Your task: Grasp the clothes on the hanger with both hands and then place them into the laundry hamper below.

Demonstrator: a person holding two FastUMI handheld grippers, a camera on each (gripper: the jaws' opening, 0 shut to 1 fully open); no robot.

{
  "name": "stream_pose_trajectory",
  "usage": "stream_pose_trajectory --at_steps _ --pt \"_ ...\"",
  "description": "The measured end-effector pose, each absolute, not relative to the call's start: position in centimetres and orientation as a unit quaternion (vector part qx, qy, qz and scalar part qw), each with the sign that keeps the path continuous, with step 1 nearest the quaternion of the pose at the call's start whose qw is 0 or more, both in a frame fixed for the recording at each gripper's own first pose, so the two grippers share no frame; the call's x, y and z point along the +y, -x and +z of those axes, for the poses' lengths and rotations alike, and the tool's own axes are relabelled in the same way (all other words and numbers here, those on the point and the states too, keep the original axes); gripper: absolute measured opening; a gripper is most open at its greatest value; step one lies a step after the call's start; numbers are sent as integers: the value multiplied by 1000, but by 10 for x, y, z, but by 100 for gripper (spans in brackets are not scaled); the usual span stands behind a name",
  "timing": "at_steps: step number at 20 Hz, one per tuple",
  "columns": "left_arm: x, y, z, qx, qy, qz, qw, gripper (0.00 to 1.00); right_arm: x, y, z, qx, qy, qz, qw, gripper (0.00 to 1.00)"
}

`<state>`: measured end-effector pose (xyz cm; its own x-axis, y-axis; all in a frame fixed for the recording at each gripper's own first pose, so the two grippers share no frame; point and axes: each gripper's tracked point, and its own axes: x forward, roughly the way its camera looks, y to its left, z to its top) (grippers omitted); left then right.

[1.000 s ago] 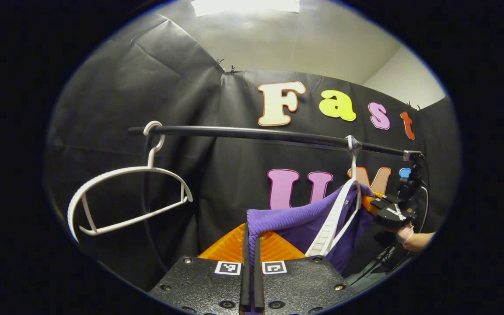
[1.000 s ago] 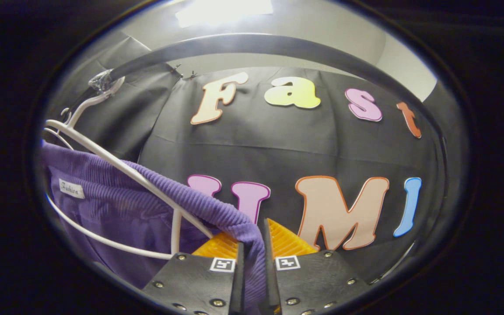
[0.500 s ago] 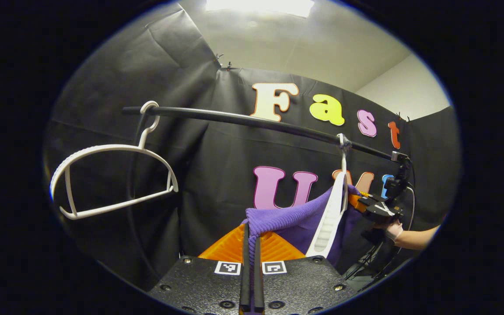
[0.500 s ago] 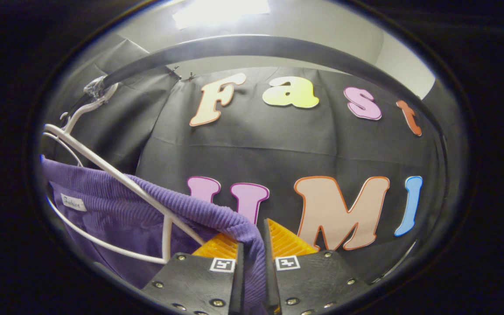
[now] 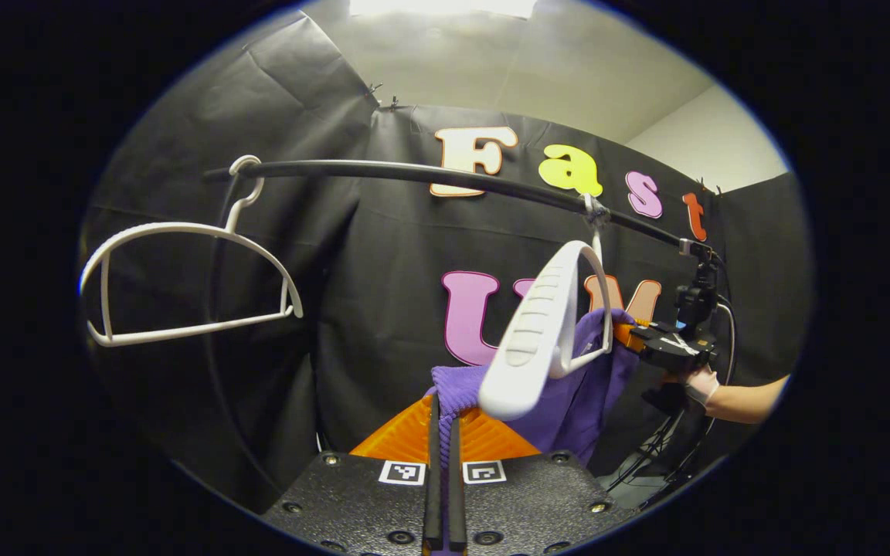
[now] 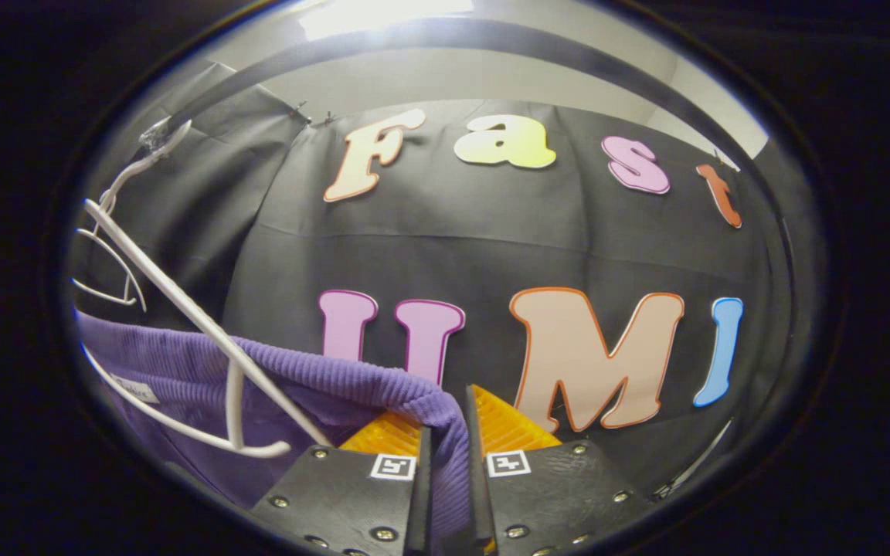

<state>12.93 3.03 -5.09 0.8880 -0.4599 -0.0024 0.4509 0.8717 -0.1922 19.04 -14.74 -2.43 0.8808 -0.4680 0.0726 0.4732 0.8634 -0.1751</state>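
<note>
A purple ribbed garment (image 5: 568, 401) is stretched between both grippers, below the black rail (image 5: 414, 171). In the left gripper view my left gripper (image 5: 445, 432) is shut on one purple shoulder. The white hanger (image 5: 545, 332) hooked on the rail has tipped up, its near arm free of the cloth. Farther right, the right gripper (image 5: 665, 347) and the hand holding it grip the other shoulder. In the right gripper view my right gripper (image 6: 445, 455) is shut on the purple garment (image 6: 321, 378), and the white hanger (image 6: 205, 340) crosses the cloth at the left.
A second, bare white hanger (image 5: 182, 282) hangs at the left end of the rail. A dark stand (image 5: 661, 455) rises at the lower right under the rail's end (image 5: 696, 251). In the right gripper view the rail (image 6: 507, 42) arcs close overhead.
Both grippers have moved down with the garment. The left shoulder has slid off the hanger, whose near arm has swung up. The rail sits higher in both views.
</note>
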Motion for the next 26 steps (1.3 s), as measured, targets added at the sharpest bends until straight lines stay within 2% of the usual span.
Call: stream_pose_trajectory --at_steps 7,16,26 --pt "18 -127 -64 29 94 -191 977 4 -155 -167 -51 16 118 -255 960 19" --pt "0 -123 -107 71 85 -170 979 4 -147 -145 -94 66 112 -242 961 19" --pt "-50 -112 -160 121 46 -202 971 4 -64 -119 -167 133 93 -159 974 19"
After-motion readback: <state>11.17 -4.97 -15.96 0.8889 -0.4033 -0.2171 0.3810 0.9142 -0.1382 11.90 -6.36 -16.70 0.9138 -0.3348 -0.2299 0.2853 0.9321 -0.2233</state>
